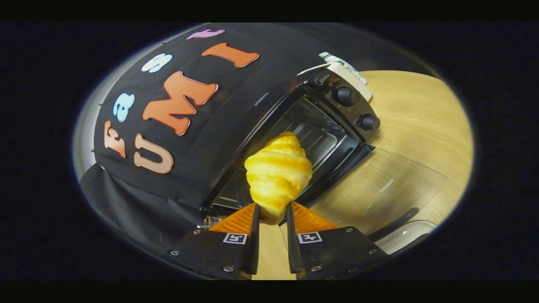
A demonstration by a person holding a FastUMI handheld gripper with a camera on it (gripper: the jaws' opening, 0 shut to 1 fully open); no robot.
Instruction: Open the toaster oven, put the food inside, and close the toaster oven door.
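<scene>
Gripping one croissant (278, 174), tongs (271, 214).

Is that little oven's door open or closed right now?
Open. The toaster oven shows its bare cavity, and its glass door lies folded down on the table. The hand-held gripper holds the croissant before it.
</scene>
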